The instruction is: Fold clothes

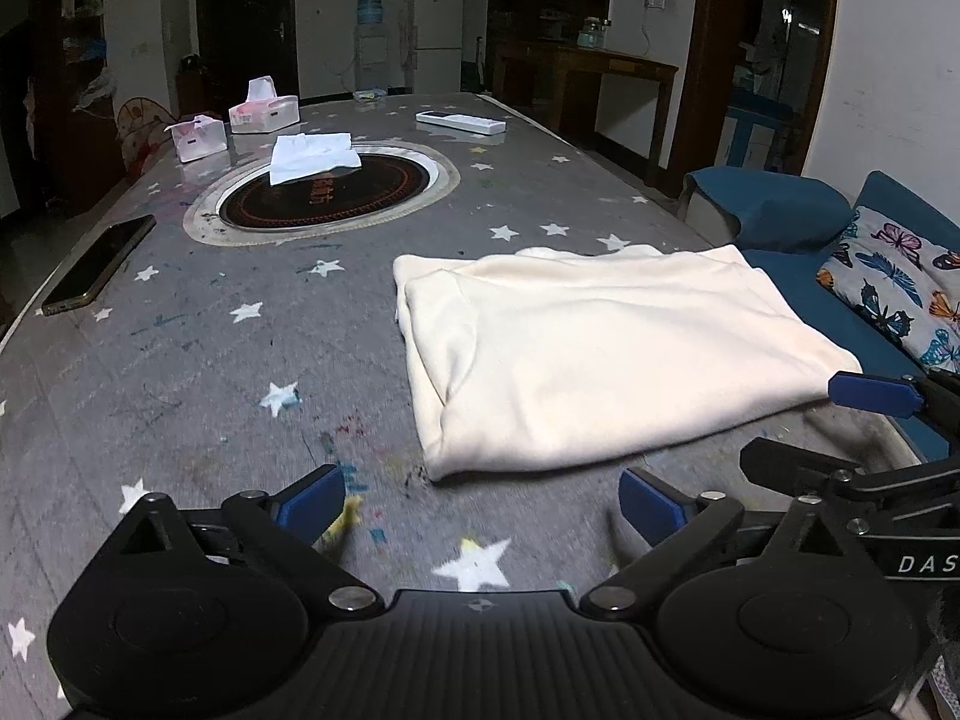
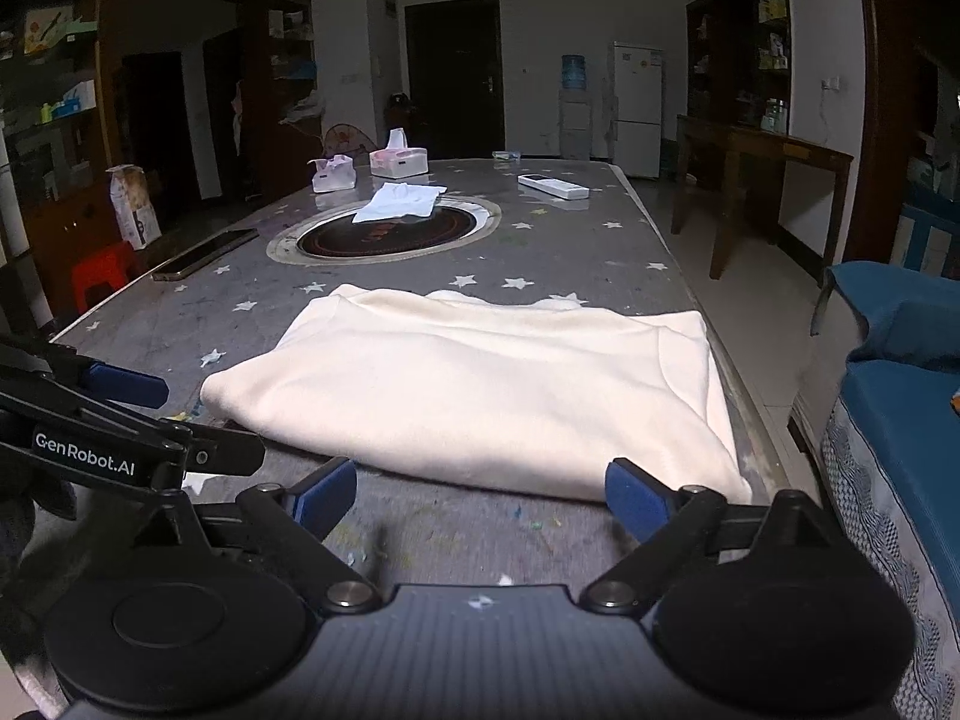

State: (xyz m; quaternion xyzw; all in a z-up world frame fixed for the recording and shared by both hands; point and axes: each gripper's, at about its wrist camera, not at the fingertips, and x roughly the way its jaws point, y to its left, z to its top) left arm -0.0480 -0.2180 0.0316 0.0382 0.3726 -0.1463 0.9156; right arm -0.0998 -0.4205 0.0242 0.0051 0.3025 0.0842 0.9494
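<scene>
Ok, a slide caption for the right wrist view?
Right gripper open before a folded cream garment on the star-patterned table.

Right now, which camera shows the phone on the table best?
The left wrist view: the phone lies large near the table's left edge, its whole dark face visible. The right wrist view shows it farther off, smaller and foreshortened.
</scene>
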